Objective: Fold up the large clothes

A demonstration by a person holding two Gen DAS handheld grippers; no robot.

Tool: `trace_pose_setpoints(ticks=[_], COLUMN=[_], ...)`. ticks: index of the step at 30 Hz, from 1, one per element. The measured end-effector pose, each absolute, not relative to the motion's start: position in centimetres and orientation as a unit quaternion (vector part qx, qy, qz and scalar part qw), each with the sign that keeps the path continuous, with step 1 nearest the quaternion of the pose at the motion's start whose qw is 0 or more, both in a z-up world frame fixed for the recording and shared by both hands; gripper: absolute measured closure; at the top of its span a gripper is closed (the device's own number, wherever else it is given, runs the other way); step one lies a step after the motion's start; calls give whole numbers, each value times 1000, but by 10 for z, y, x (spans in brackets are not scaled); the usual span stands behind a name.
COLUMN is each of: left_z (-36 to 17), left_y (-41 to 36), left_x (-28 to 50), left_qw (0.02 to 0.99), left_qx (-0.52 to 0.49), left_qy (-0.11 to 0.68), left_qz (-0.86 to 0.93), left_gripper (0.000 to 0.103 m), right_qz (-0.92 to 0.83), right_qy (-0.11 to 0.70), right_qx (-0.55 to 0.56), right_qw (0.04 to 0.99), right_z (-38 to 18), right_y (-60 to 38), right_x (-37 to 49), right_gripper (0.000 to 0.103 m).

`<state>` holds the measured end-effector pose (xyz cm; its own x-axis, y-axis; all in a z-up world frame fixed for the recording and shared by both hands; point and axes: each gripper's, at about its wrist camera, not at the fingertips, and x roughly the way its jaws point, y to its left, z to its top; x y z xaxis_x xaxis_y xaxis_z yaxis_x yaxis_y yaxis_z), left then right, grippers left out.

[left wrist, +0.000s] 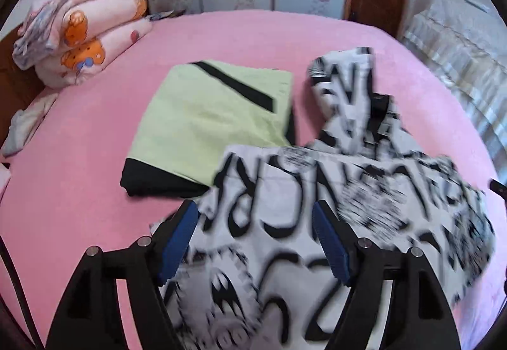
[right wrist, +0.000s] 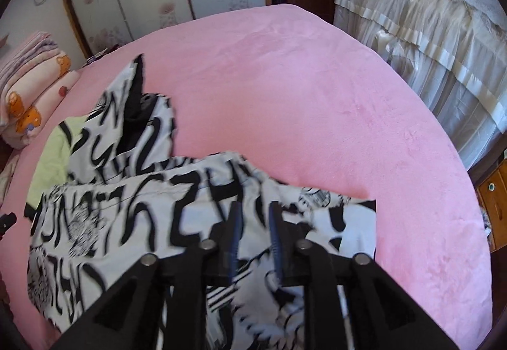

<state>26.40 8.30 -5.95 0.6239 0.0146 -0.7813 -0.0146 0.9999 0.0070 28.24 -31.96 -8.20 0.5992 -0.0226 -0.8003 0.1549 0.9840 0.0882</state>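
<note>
The black-and-white printed garment (left wrist: 332, 217) lies rumpled near the front edge of the pink bed (right wrist: 285, 96), its hood end reaching toward the middle and one edge overlapping the folded yellow-green garment (left wrist: 215, 118). The left gripper (left wrist: 255, 242) stands wide open above the print, holding nothing. The right gripper (right wrist: 255, 232) is only narrowly parted, and no cloth seems pinched. The loose layers could slump unevenly, and the next pull might drag the finished fold askew where they overlap.

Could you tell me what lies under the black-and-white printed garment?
The printed garment covers a corner of the folded green garment and the pink bedspread; anything else beneath is hidden.
</note>
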Motion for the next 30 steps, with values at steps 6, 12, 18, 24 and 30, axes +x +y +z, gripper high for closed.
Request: trace_pose_setpoints(ticks=[6, 12, 18, 24, 30], left_z=[-78, -155, -170, -170, -178], left_y=[55, 68, 108, 137, 143], left_x=[191, 170, 156, 148, 149], left_qw=[906, 879, 887, 886, 884], left_qx=[-31, -39, -36, -32, -20], left_qy=[421, 475, 457, 453, 454], left_qz=[-19, 28, 56, 96, 106], left_gripper=[29, 29, 37, 38, 37], right_qz=[23, 43, -12, -95, -103], right_qy=[434, 458, 454, 450, 448], right_qx=[53, 12, -26, -23, -40], right_qw=[899, 888, 891, 888, 887], right_z=[-80, -140, -169, -171, -172], right_y=[-253, -222, -271, -354, -354], right_x=[234, 206, 195, 184, 183], right_gripper=[69, 69, 66, 101, 102])
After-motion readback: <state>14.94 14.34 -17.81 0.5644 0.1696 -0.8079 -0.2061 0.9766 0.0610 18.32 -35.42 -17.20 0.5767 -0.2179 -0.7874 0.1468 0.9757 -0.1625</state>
